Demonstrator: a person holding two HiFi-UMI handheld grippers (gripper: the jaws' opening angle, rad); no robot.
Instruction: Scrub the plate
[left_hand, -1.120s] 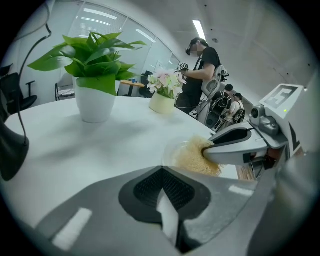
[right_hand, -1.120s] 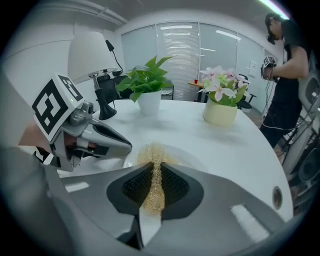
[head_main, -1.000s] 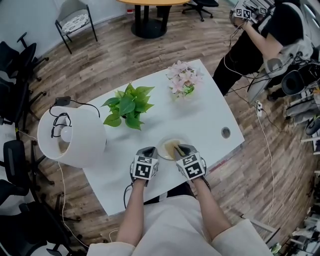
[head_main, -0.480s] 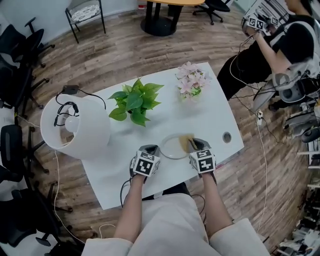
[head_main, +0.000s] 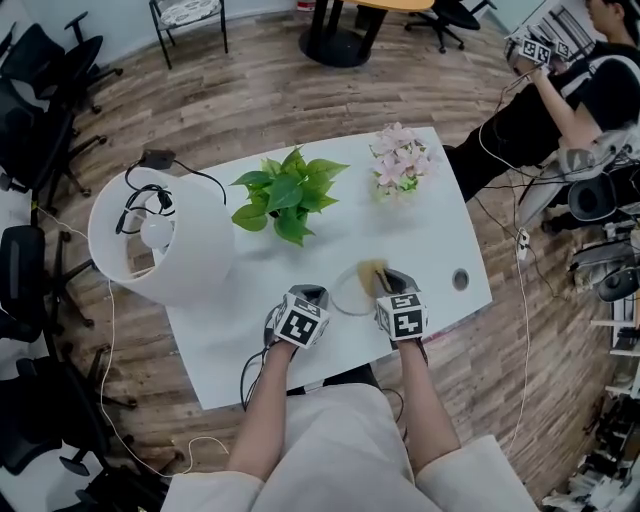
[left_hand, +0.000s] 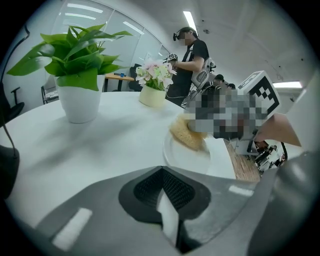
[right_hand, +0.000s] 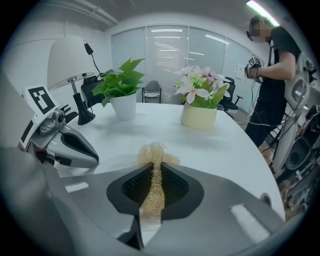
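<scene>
Left gripper: your jaws are drawn in to a narrow slit and I see nothing gripped in them. They sit on the table just beside the plate's left rim, apparently not touching it.

Plate: it lies flat near the table's front edge, between your two grippers. Its left part is bare.

Scrubber: the yellowish mesh pad rests on the plate's right side. Its frayed end pokes out beyond the jaw tips.

Right gripper: clamped tight on the scrubber, which is pinched flat between the pads.

Step in hand: rubbing the plate's face, by my reading.

Doing it well: press down so the mesh, not the jaw tips, meets the plate. Sweep leftward over the bare part in short strokes.

Watch: nothing braces the plate, so it may slide. Setting the left gripper against the rim would likely steady it.
</scene>
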